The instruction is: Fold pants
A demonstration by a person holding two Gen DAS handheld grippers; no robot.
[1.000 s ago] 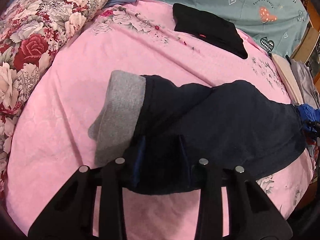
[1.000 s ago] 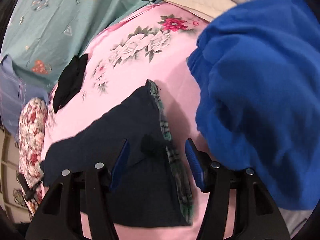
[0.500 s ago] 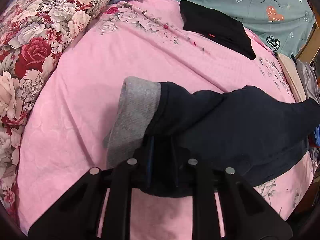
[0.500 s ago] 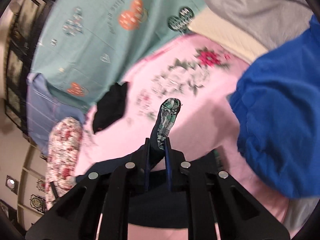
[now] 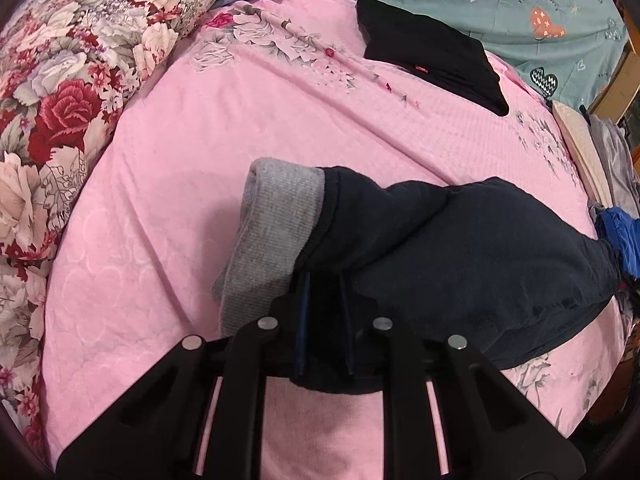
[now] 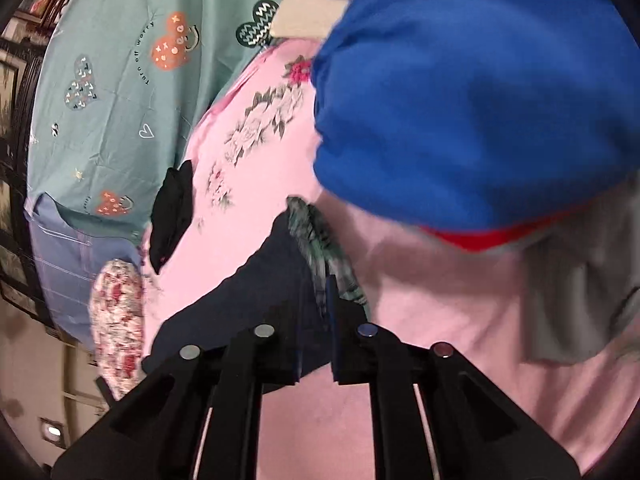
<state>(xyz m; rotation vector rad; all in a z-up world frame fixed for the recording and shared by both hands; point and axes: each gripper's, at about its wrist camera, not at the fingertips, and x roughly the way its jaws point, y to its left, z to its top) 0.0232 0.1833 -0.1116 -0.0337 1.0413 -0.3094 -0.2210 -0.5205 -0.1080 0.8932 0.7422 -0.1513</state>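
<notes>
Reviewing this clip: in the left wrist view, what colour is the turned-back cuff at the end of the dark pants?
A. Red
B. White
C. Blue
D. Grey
D. The cuff is grey ribbed knit, folded back over the dark navy pants, which the left tool is shut on, above the pink bedspread.

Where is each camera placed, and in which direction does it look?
Left wrist: sits on the left gripper, looks along its fingers across the pink bed; its jaws are shut on the dark pants.
Right wrist: sits on the right gripper, looks over the bed toward a blue garment; its jaws pinch the pants' other end.
Both views share the pants, the bed, a folded black garment and the teal quilt.
</notes>
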